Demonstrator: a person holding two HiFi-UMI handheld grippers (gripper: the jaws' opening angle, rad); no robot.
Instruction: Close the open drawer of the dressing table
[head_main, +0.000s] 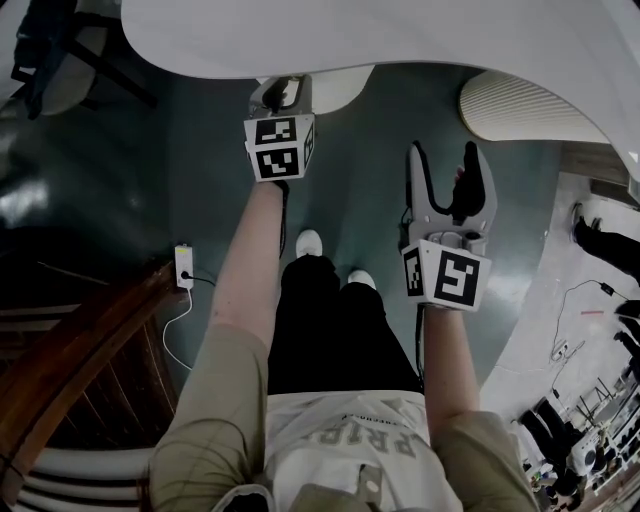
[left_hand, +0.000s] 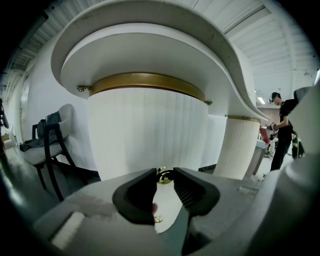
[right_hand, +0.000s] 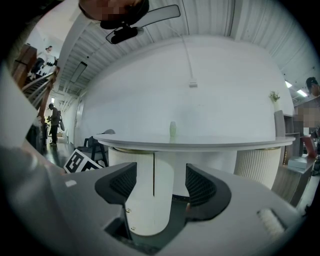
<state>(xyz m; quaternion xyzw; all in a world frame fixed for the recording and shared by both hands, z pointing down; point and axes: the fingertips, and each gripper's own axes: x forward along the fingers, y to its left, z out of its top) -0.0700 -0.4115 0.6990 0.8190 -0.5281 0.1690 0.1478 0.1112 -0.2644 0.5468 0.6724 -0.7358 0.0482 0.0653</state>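
The white dressing table top (head_main: 400, 40) spans the top of the head view. Below its edge a rounded white drawer (head_main: 335, 88) juts out. Its ribbed curved front (left_hand: 150, 130), under a gold band, fills the left gripper view. My left gripper (head_main: 283, 92) reaches under the table edge, its jaws (left_hand: 165, 173) shut on the drawer's small gold knob (left_hand: 164, 176). My right gripper (head_main: 447, 170) hangs back from the table to the right, open with nothing between its jaws (right_hand: 161, 182); it faces the table's pedestal.
A second ribbed white pedestal (head_main: 510, 110) stands to the right. A dark chair (left_hand: 45, 145) with clothes on it is at the left. A power strip (head_main: 184, 266) lies on the dark floor beside a wooden railing (head_main: 70, 360). A person (left_hand: 282, 130) stands far right.
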